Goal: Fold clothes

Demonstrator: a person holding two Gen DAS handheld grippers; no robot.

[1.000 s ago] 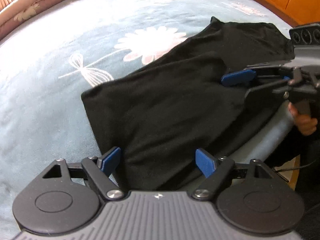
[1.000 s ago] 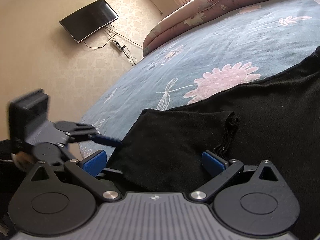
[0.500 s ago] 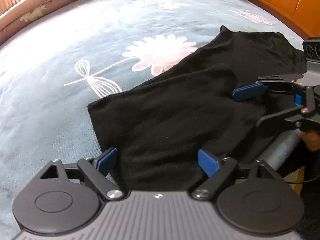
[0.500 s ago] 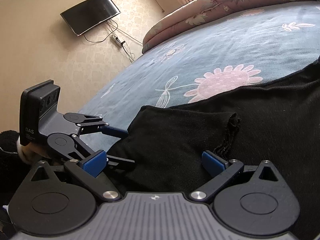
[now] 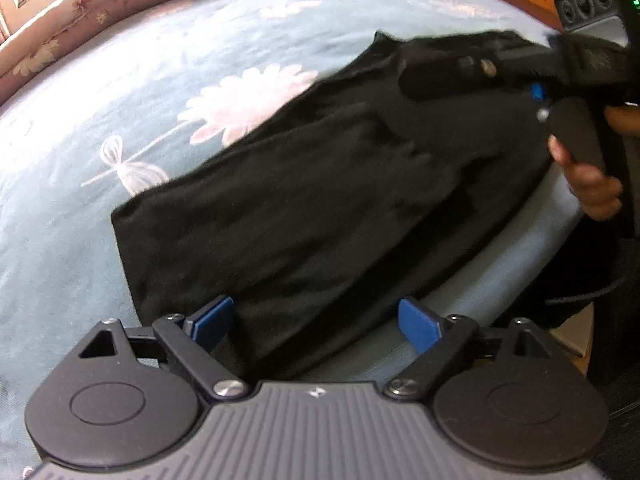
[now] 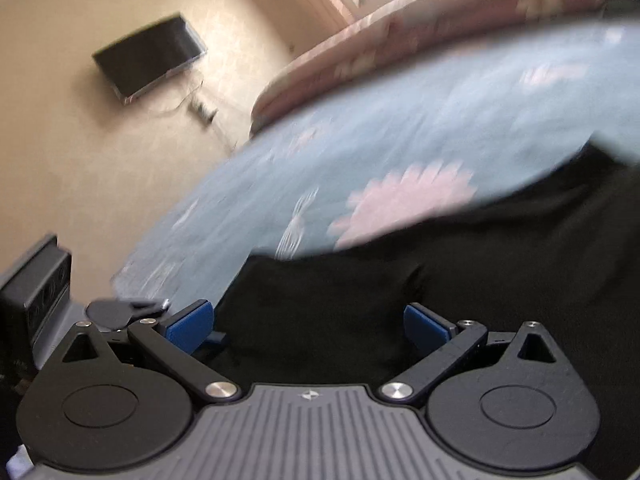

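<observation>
Blue floral bedspread [image 5: 120,80] carries the black garment [image 5: 320,208] near its front edge. Left gripper [image 5: 316,322] and right gripper [image 6: 308,322] both gape wide, gripping nothing; pinching matching corners together should keep the fold square.

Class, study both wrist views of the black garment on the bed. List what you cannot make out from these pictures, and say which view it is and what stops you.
- Black garment, left wrist view: its near hem is hidden behind the left gripper.
- Same garment, right wrist view: its right side is cut off by the picture's edge; motion blur hides folds.
- Right gripper, left wrist view: blurred, dark against the cloth.
- Television, right wrist view: blurred; no detail.
</observation>
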